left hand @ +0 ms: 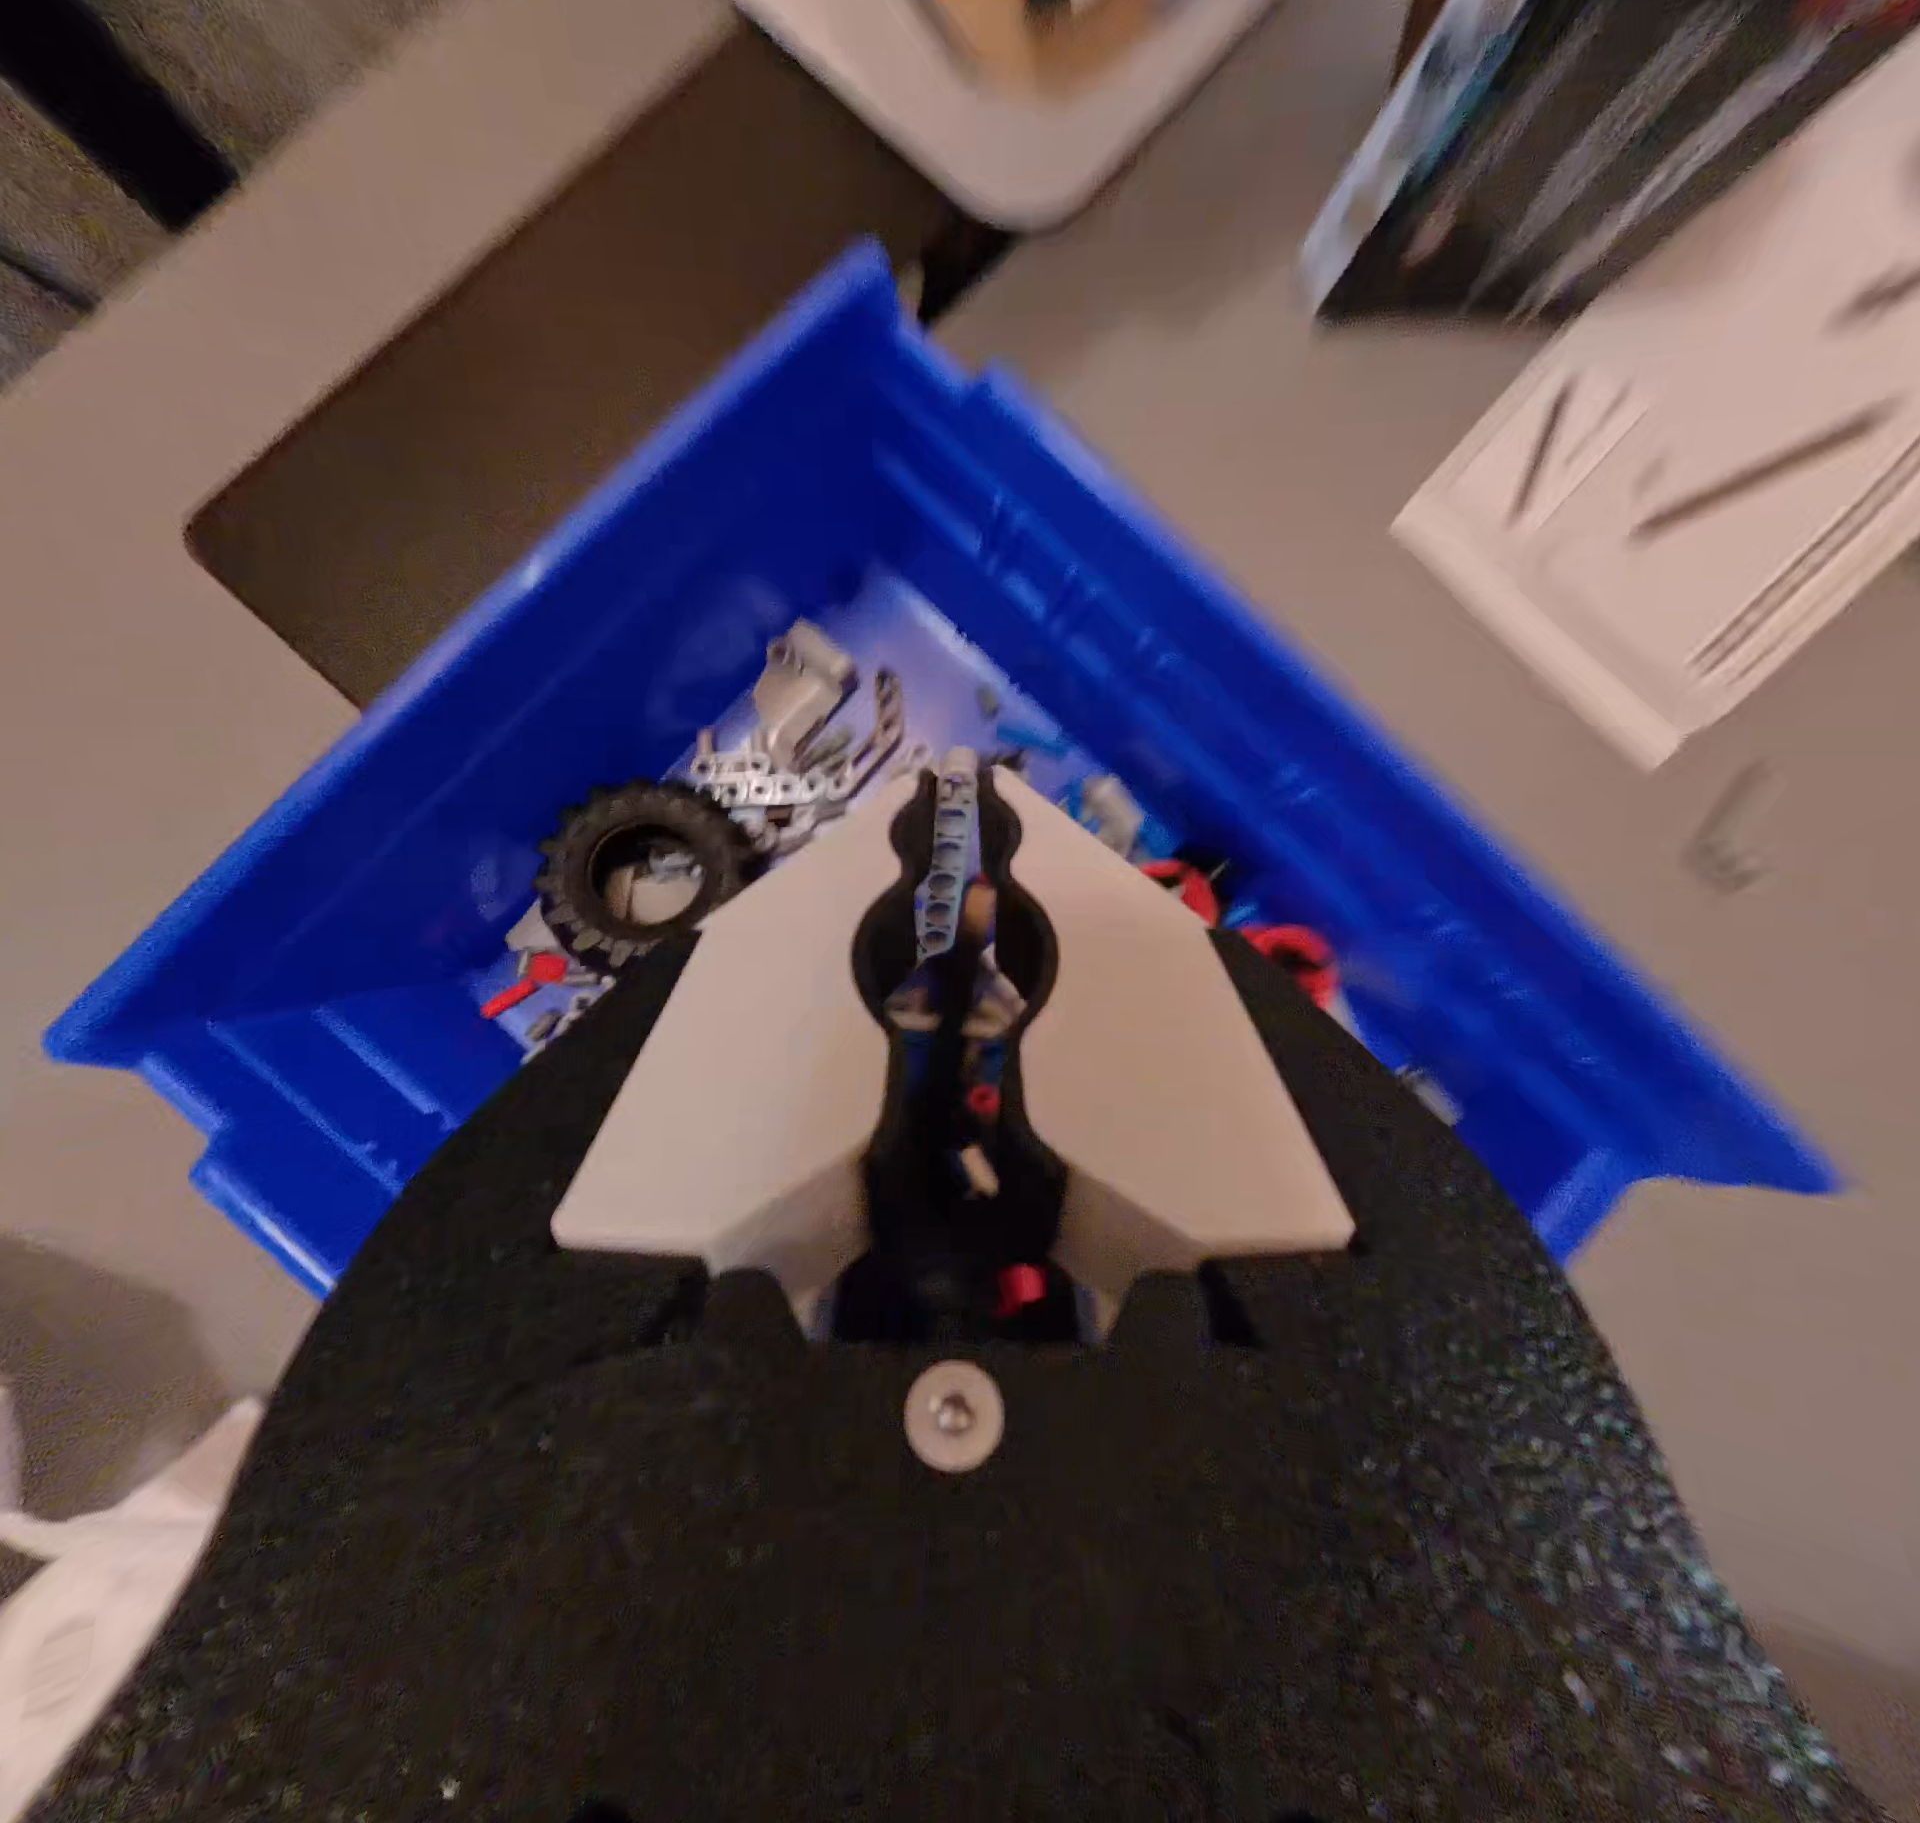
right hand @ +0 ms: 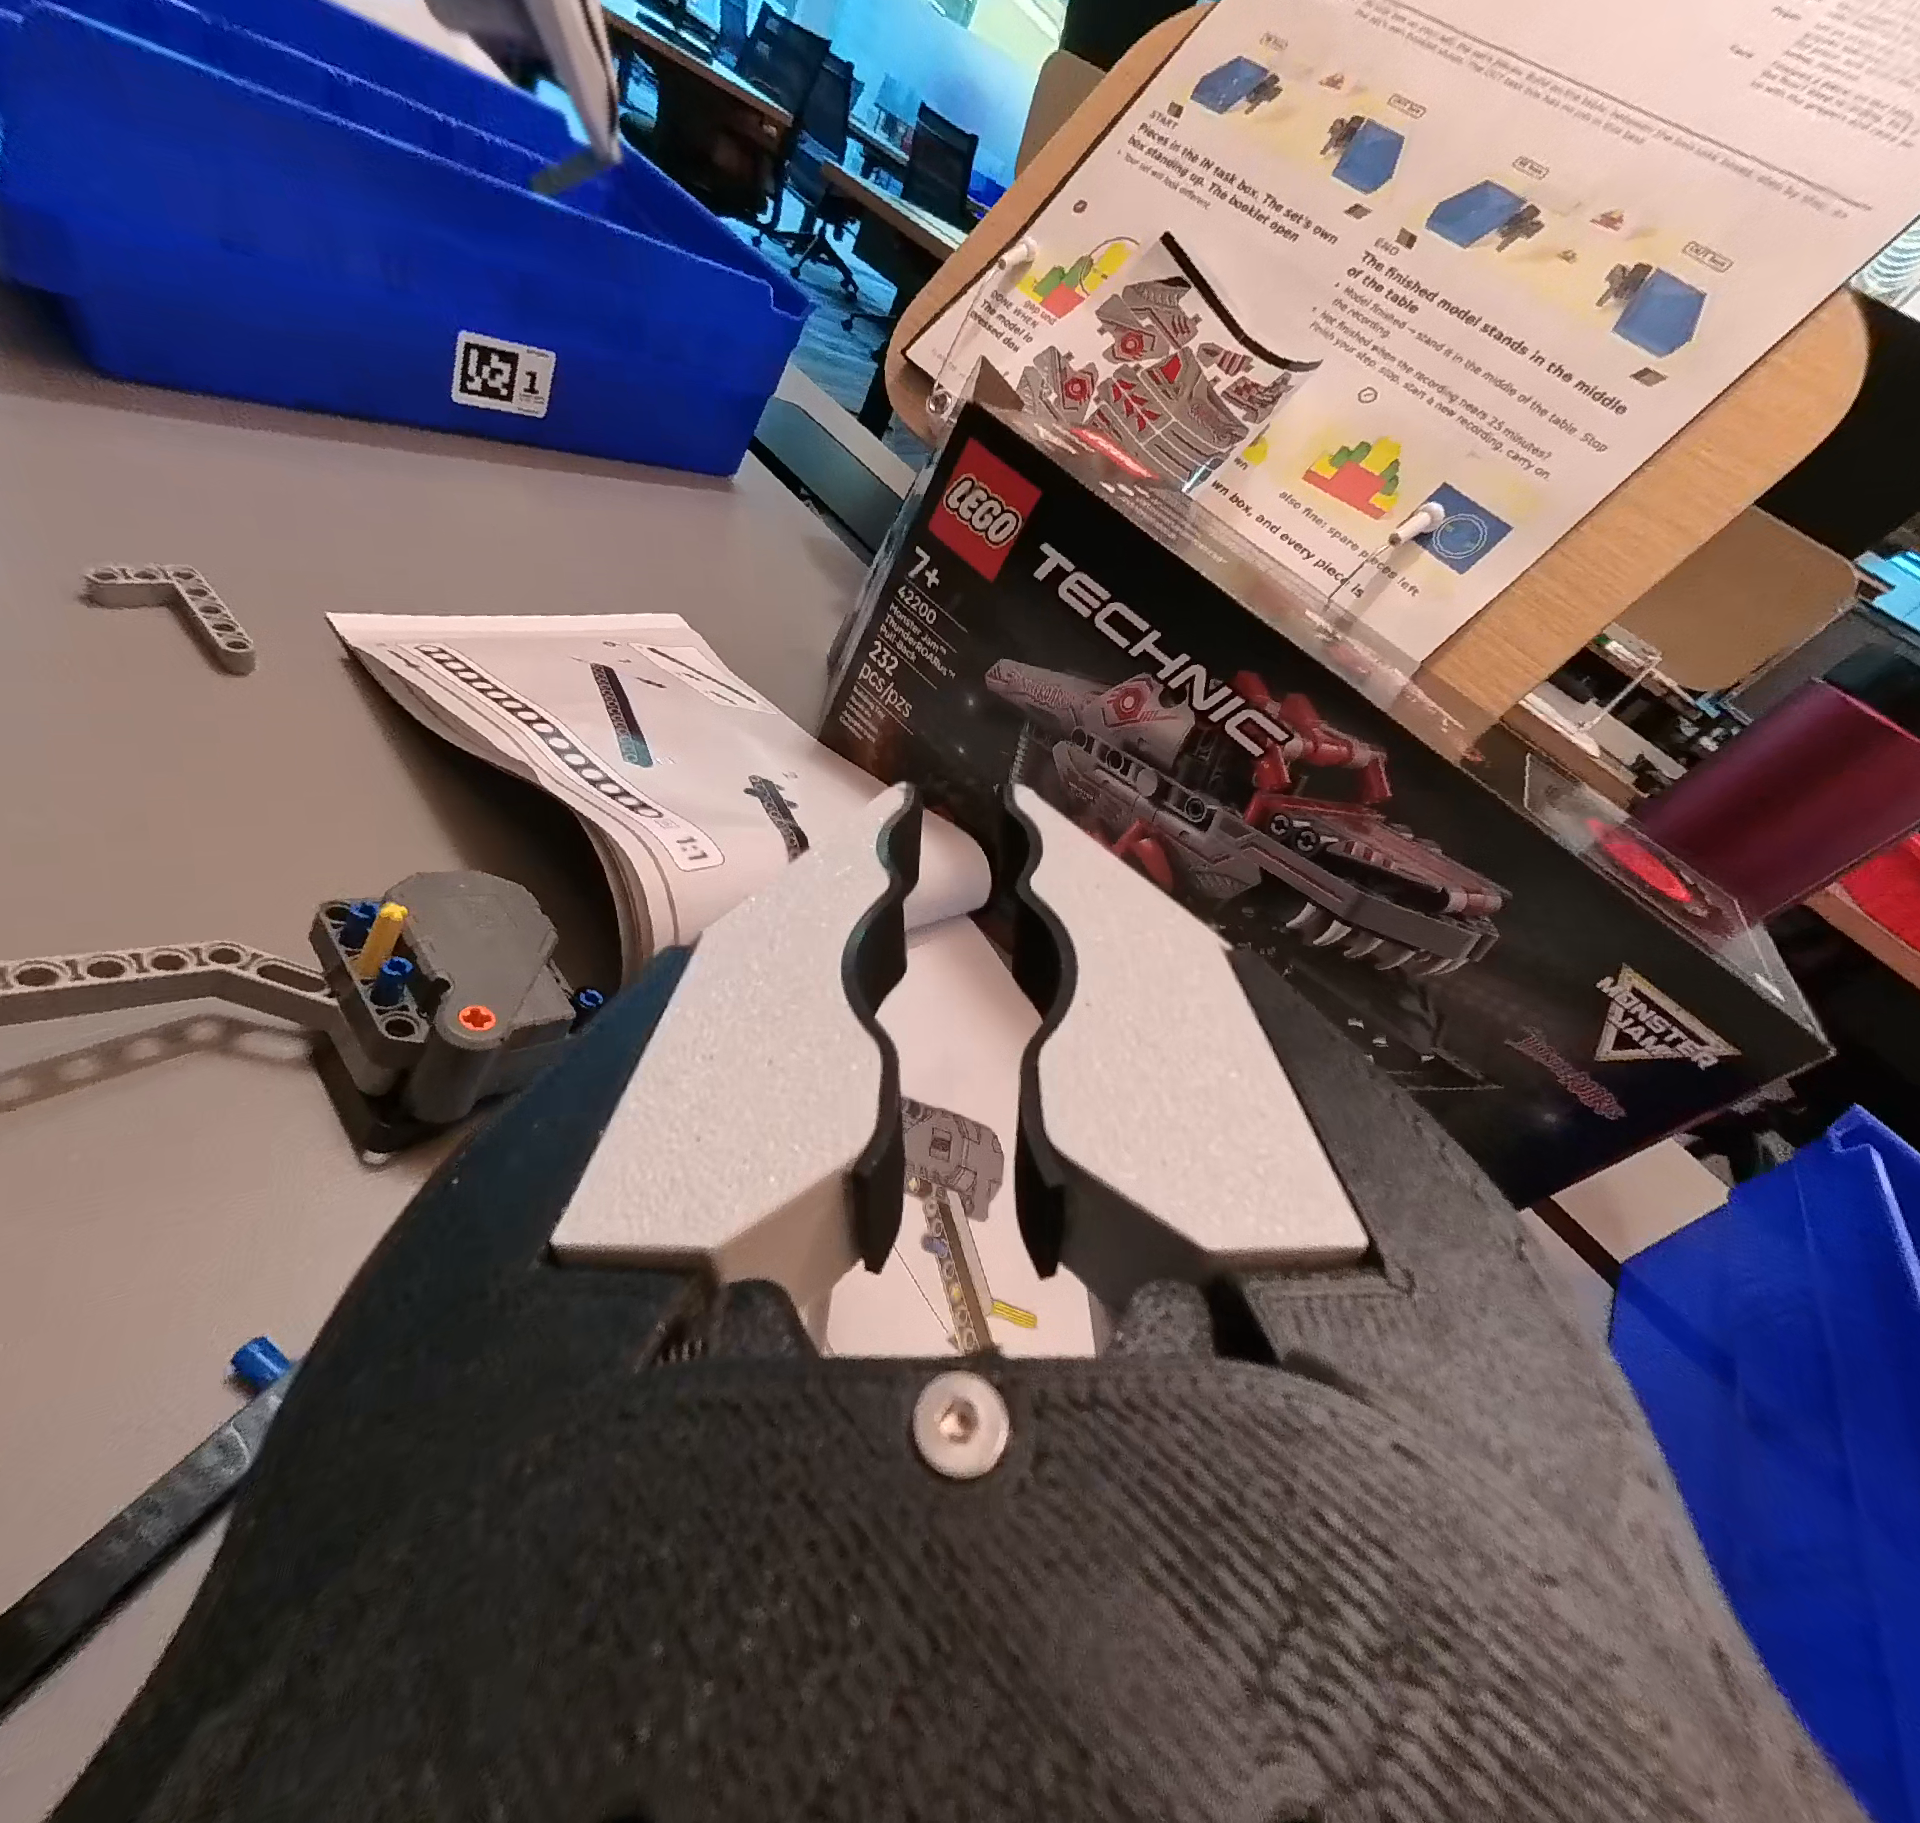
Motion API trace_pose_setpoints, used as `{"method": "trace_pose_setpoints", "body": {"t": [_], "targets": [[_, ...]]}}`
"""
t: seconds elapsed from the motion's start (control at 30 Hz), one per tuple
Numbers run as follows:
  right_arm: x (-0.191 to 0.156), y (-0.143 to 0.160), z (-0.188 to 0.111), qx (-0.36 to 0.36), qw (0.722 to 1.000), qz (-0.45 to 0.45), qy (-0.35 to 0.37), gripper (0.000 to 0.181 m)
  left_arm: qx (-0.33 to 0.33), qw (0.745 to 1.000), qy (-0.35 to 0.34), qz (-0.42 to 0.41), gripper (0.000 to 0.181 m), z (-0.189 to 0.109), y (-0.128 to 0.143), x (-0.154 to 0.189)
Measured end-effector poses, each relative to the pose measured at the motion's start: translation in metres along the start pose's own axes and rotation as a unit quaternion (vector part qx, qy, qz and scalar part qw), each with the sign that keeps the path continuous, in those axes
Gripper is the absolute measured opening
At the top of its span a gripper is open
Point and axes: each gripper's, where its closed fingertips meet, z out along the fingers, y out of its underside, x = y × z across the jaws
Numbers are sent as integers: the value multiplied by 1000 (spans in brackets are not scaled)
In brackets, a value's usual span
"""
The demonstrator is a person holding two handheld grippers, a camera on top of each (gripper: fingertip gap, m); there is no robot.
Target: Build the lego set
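Observation:
In the left wrist view my left gripper (left hand: 956, 786) is shut on a light grey holed beam (left hand: 948, 848) and holds it above the blue bin (left hand: 790, 443) of loose parts. The bin holds a black tyre (left hand: 644, 864), grey pieces (left hand: 800, 724) and red pieces (left hand: 1273, 942). My right gripper (right hand: 961, 823) is open a little and empty, low over the open instruction booklet (right hand: 582, 724). A partly built assembly (right hand: 436, 994) with a grey block, bent grey beam, blue pins and a yellow axle lies left of it. The left gripper (right hand: 582, 100) also shows far off over the bin (right hand: 364, 246).
A grey L-shaped beam (right hand: 177, 599), a blue pin (right hand: 258, 1358) and a long black beam (right hand: 125, 1524) lie on the grey table (right hand: 208, 838). The set's box (right hand: 1299, 838) stands behind the booklet, with a printed sheet on a stand (right hand: 1455, 215). Another blue bin (right hand: 1787, 1410) is at right. Spacing between my two grippers at the tips: around 40 cm. It is some 15 cm from my right tips to the blue pin (right hand: 258, 1358).

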Motion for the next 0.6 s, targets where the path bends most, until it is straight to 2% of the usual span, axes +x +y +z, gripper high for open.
{"method": "trace_pose_setpoints", "body": {"t": [0.07,0.1,0.17,0.27,0.33,0.4,0.5,0.6], "targets": [[-1,-4,-1,6,1000,2,-1,12,87,993,80,-30,5,-29,-26,32],[-1,-7,-1,12,1000,3,-3,12,145,980,135,-33,4,-46,-41,54],[-4,-15,-2,27,1000,11,-9,13,248,931,265,-21,5,-86,-61,104],[-17,-37,-4,69,996,35,-42,17,346,841,414,49,4,-135,-59,175],[-35,-55,-6,102,989,61,-93,21,383,784,480,87,4,-153,-50,214],[-55,-77,-13,141,972,97,-159,29,404,741,524,116,4,-161,-42,246],[-81,-109,-28,200,933,161,-253,32,420,692,572,134,4,-162,-40,284],[-99,-131,-38,231,906,182,-305,34,426,666,594,148,5,-153,-45,318]]}}
